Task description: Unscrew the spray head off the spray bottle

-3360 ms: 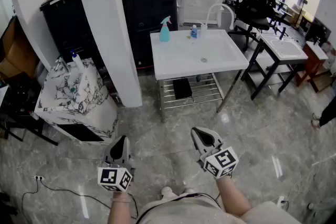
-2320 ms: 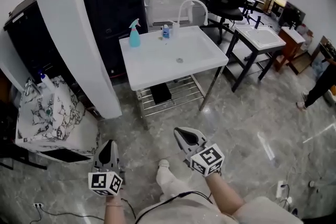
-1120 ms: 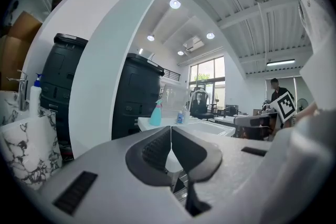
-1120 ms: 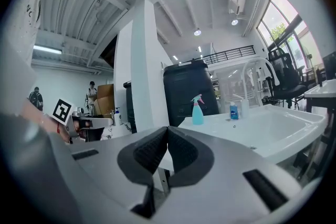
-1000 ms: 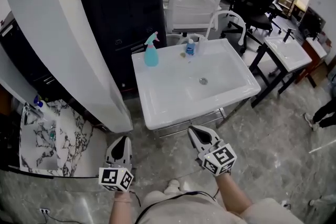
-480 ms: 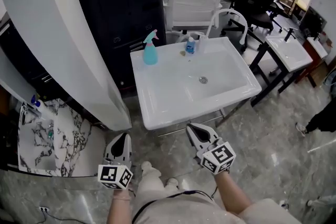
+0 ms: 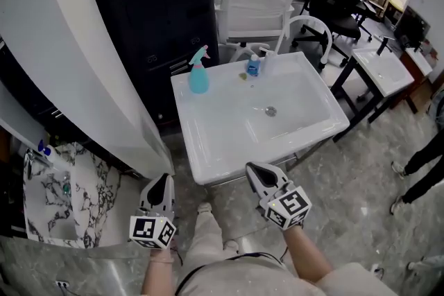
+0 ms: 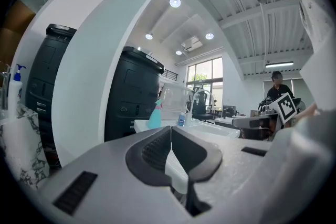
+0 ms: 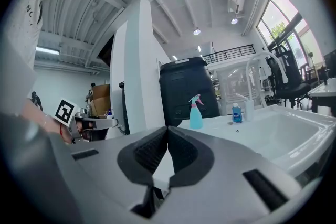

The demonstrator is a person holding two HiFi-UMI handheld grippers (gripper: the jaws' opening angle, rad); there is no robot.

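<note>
Left tongs and right tongs sit closed, empty, with the spray bottle far ahead; reaching it unopened could knock it over.

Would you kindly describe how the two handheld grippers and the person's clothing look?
Both the left gripper and right gripper have light grey, wedge-shaped bodies with dark ribbed pads inside. Each carries a white cube printed with black square markers. The person wears pale trousers.
</note>
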